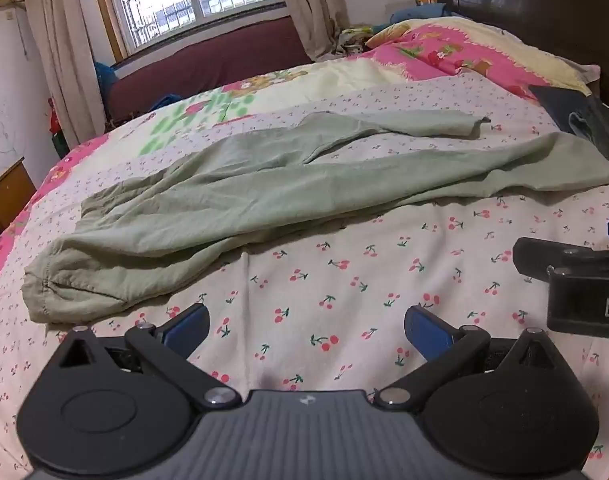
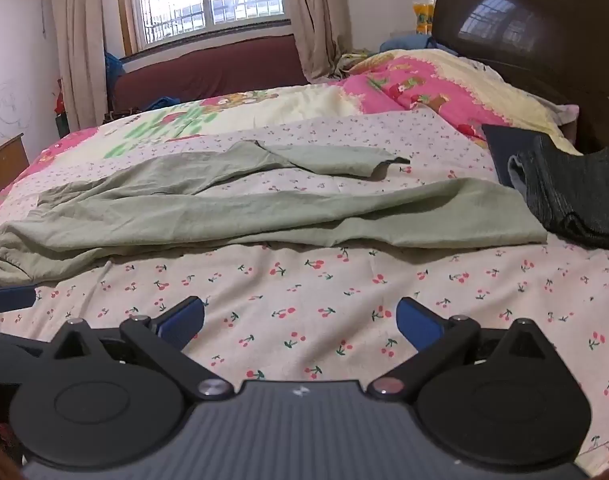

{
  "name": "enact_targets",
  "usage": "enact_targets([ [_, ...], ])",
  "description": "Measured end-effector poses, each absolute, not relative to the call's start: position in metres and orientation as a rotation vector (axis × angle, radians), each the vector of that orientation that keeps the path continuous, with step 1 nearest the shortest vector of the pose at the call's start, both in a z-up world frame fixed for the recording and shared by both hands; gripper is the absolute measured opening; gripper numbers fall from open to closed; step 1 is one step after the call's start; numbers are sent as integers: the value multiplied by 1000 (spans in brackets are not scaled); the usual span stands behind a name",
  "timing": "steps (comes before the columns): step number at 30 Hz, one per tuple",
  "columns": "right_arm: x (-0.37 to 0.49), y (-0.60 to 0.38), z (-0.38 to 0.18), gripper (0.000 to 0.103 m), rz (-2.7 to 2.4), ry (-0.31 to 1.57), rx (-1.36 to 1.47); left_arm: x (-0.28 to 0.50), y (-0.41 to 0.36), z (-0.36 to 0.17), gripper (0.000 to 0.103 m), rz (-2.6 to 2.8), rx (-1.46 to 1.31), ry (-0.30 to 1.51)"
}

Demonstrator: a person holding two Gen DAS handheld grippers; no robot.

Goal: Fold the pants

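Left wrist view: pants [image 1: 264,196] beyond wide-spread, empty left gripper [image 1: 306,322].

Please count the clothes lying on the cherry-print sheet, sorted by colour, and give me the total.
Light green: 1, the pants, spread out flat, not yet folded.
Dark grey: 1, a folded garment near the headboard.
Dark navy: 1, a flat folded piece partly under the grey one.
Total: 3
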State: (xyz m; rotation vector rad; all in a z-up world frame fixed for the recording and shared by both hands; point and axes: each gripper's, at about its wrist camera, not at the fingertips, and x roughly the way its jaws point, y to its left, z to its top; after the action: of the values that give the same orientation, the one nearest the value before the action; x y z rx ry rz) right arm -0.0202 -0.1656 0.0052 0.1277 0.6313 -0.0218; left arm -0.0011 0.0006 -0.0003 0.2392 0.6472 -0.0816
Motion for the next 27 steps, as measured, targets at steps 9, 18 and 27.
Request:
enact_targets([
  [9, -17, -166, -4, 102, -19, 662, 119, 6, 3, -8, 103, -71, 250, 738],
  [18, -12, -177, -10, 102, -28, 695, 167, 7, 3, -12, 103, -84, 245, 748],
  [27, -10, -176, -12, 102, -26, 701, 150, 9, 5, -13, 103, -84, 237, 749],
])
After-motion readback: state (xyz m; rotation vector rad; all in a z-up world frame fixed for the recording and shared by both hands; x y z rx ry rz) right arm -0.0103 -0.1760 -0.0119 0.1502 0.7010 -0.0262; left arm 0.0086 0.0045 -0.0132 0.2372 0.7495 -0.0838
